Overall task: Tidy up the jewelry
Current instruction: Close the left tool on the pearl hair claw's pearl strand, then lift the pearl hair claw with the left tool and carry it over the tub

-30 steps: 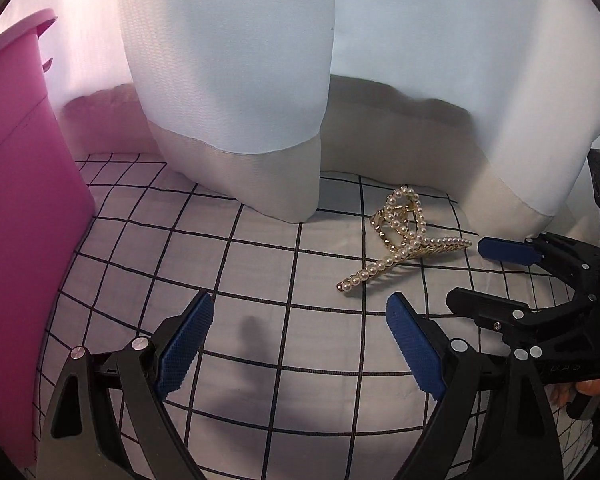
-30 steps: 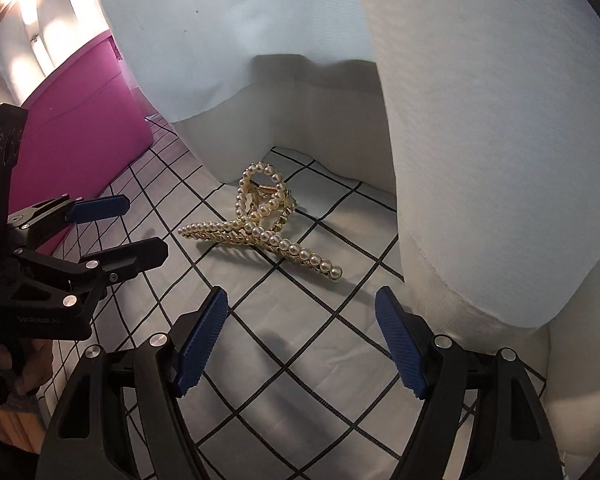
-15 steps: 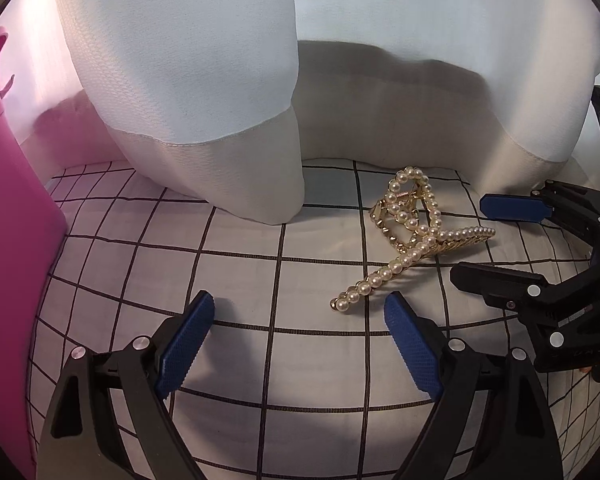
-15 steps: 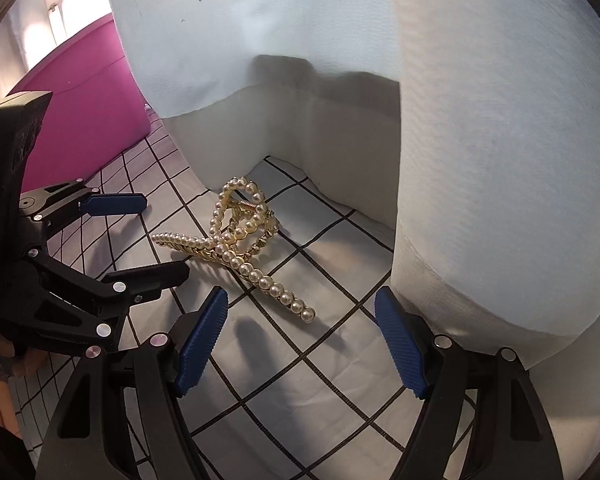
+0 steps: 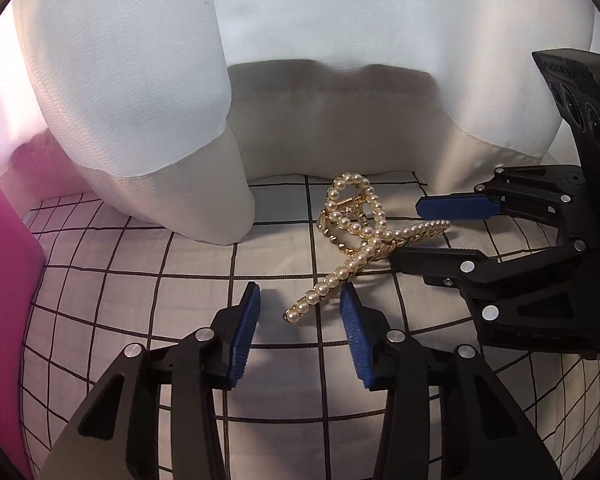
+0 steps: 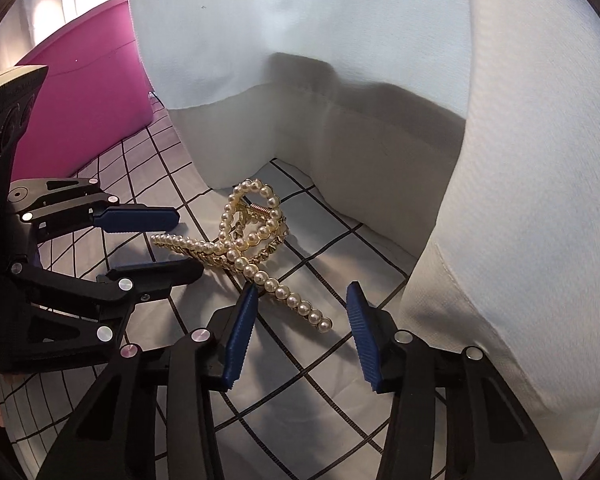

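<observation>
**A:** Start at nine o'clock, what's that pink thing?

**B:** A bin (image 5: 4, 280), standing on the grid cloth (image 5: 140, 312) at the far left. (My guess is that's where the jewelry ends up, though nothing in it shows from here.) Next over, at eleven o'clock, a fold of curtain (image 5: 140, 100) hangs down onto the cloth.

**A:** And the piece itself?

**B:** The clip (image 5: 356, 236), gold with pearls, lies on the cloth at the middle, right in front of the curtain's hem. It's a crossed shape: a loop at twelve o'clock with a little spring in it, one pearl arm running down toward six, the other out toward three.

**A:** So who has it?

**B:** Nobody, as far as I can judge. The left gripper (image 5: 300, 312) has its jaws apart, straddling the tip of the lower arm, pads not touching it. I'd say it's lined up that way because the arm is thin and gives a clean pinch.

**A:** And on the right?

**B:** The right gripper (image 5: 440, 232) comes in from three o'clock, jaws also parted, one pad above and one below the other arm's tip. In its own view the near arm of the clip (image 6: 256, 252) sits between its pads (image 6: 240, 336), close beside the left one, though I can't tell whether they touch. Both are bracketing one small object, likely to steady it from two ends.
</observation>
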`<state>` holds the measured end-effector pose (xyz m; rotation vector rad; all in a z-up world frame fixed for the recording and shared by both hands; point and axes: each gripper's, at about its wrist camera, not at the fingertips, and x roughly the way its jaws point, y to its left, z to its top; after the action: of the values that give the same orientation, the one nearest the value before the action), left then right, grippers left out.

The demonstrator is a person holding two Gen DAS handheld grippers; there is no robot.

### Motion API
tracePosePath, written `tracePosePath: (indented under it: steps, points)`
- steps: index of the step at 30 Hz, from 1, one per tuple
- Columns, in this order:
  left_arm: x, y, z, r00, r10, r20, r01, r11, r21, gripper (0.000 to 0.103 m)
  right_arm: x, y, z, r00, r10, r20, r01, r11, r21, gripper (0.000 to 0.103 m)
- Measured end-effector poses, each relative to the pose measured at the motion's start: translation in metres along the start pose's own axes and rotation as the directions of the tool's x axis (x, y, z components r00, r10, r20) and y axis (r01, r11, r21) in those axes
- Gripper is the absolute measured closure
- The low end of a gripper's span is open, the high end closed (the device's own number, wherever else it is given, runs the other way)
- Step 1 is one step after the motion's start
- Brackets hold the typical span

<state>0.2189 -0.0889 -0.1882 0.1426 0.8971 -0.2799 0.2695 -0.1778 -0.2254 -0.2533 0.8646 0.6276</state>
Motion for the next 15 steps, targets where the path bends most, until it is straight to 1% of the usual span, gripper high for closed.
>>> tracePosePath:
  steps: [1,3,4,6,9,12,15]
  points:
    - [-0.001,-0.006,-0.001,1.0,0.0,0.003,0.0,1.0,0.013,0.077,0.002,0.006,0.001,1.0,-0.006,0.002,0.006,1.0,-0.005,0.068]
    - [-0.004,-0.011,-0.003,1.0,0.016,0.009,-0.016,1.0,0.025,0.078,0.003,0.006,0.0,1.0,-0.007,0.004,0.007,1.0,0.01,0.068]
    - [-0.005,-0.01,-0.004,1.0,0.01,0.009,-0.01,1.0,0.019,0.081,0.002,0.006,-0.002,1.0,-0.006,0.007,0.005,1.0,0.021,0.068]
    - [-0.007,-0.011,-0.006,1.0,-0.002,0.008,0.002,1.0,0.012,0.081,0.002,0.007,-0.004,1.0,-0.001,0.009,0.001,1.0,0.027,0.068]
    - [-0.014,-0.023,-0.012,1.0,0.021,0.02,-0.022,0.999,0.042,0.081,-0.001,0.014,-0.007,1.0,-0.014,0.021,0.014,1.0,0.017,0.068]
    - [-0.025,-0.035,-0.02,0.999,0.031,0.037,-0.033,0.999,0.041,0.081,-0.003,0.023,-0.009,0.999,-0.016,0.038,0.015,1.0,0.02,0.068]
    - [-0.036,-0.034,-0.03,0.998,0.041,0.046,-0.043,0.998,0.037,0.081,-0.005,0.03,-0.009,0.999,-0.013,0.045,0.012,1.0,0.026,0.068]
